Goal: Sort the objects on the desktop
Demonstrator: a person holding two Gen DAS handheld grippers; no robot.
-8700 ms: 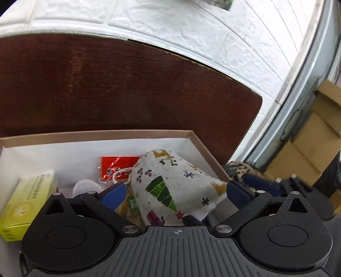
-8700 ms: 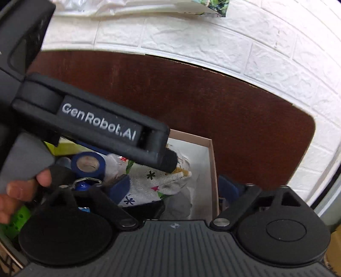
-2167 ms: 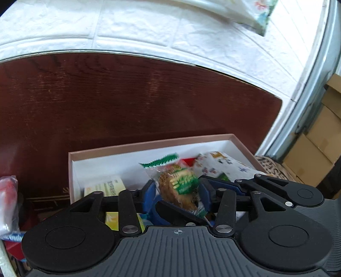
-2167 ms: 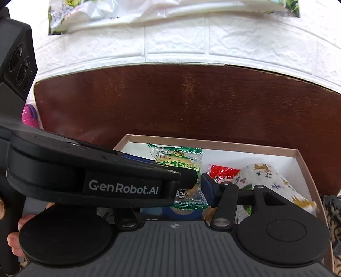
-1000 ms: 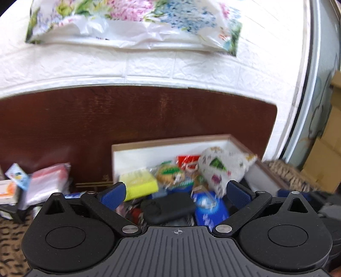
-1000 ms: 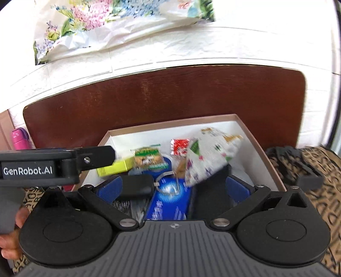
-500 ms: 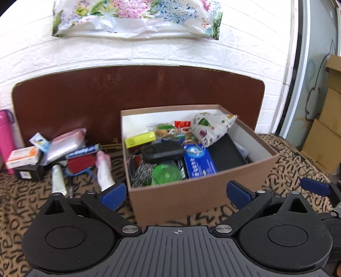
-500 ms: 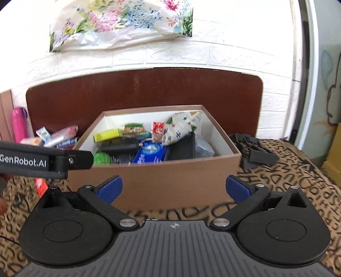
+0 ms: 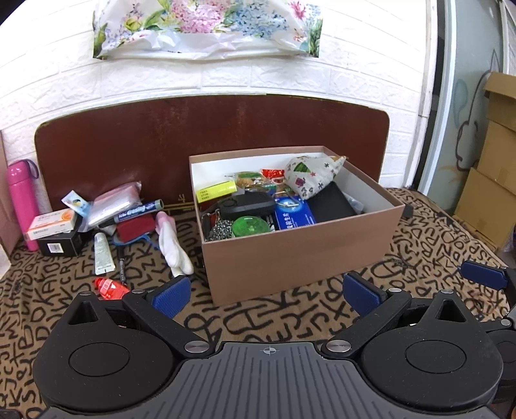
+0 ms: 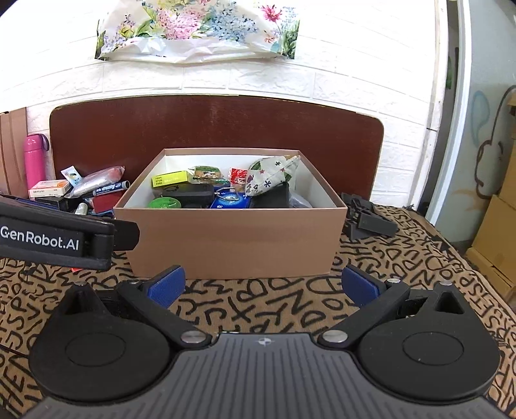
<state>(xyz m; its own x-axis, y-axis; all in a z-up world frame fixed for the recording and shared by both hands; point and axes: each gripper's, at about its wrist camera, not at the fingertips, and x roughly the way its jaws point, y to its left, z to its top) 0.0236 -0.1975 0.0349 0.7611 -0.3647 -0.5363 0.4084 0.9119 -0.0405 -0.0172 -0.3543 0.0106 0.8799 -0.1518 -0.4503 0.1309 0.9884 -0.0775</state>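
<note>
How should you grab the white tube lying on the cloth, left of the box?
Probably across its middle, from above. The tube lies flat on the cloth, long axis pointing away from the camera, so fingers closing from its left and right sides span the narrow width. Its right side is crowded by a thin black pen, so the open left gripper should come straight down.

a lived-in room of a home: a white brick-pattern wall (image 9: 225, 77) with a floral plastic bag (image 9: 206, 29) hung on it, a dark wooden headboard (image 9: 206, 129) against it, a letter-print cloth (image 9: 290, 316) covering the surface, and stacked cardboard cartons (image 9: 493, 167) at the right edge.
</note>
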